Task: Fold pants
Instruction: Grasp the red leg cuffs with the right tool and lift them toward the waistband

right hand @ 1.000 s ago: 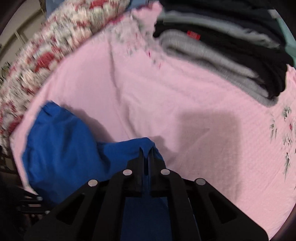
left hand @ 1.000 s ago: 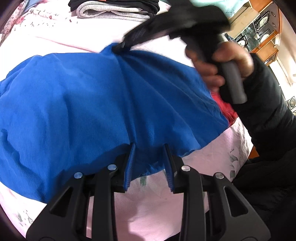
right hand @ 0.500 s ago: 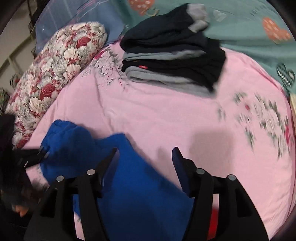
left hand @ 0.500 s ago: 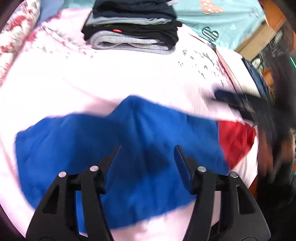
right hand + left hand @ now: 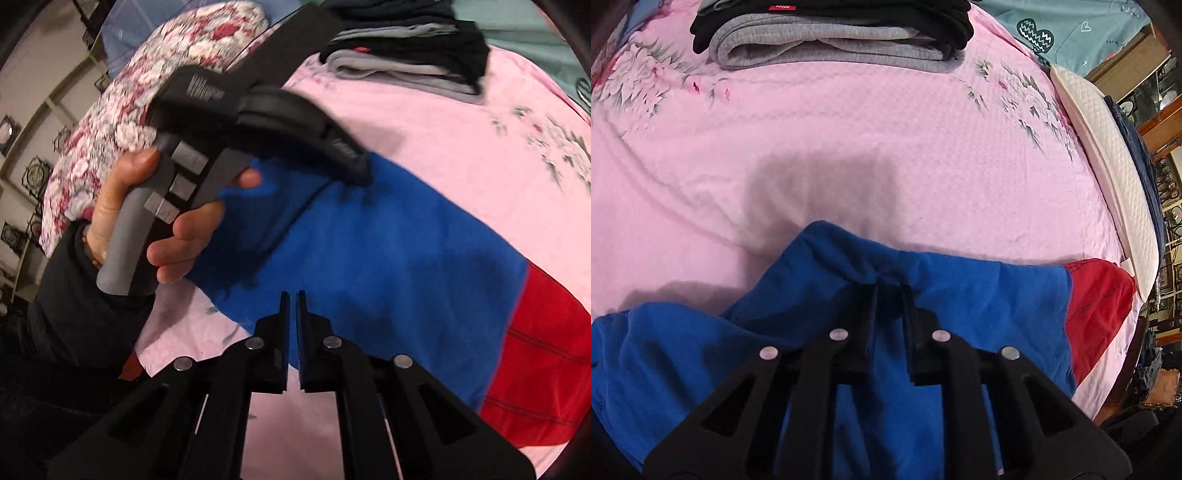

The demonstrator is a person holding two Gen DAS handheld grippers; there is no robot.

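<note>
The blue pants with a red band (image 5: 979,295) lie on the pink bedspread (image 5: 849,147). My left gripper (image 5: 891,291) is shut on a raised fold of the blue cloth at the pants' far edge; it also shows in the right wrist view (image 5: 360,173), held by a hand. In the right wrist view the pants (image 5: 388,258) spread across the middle with the red band (image 5: 535,350) at the right. My right gripper (image 5: 292,299) is nearly closed over the pants' near edge; whether it pinches the cloth does not show.
A stack of folded grey and black clothes (image 5: 831,40) lies at the far side of the bed. A white quilted pad (image 5: 1108,147) lies along the right edge. A floral pillow (image 5: 147,92) lies at the left.
Both grippers were open half a second ago. My left gripper has closed on the blue cloth. My right gripper has closed to a narrow gap near the pants' near edge.
</note>
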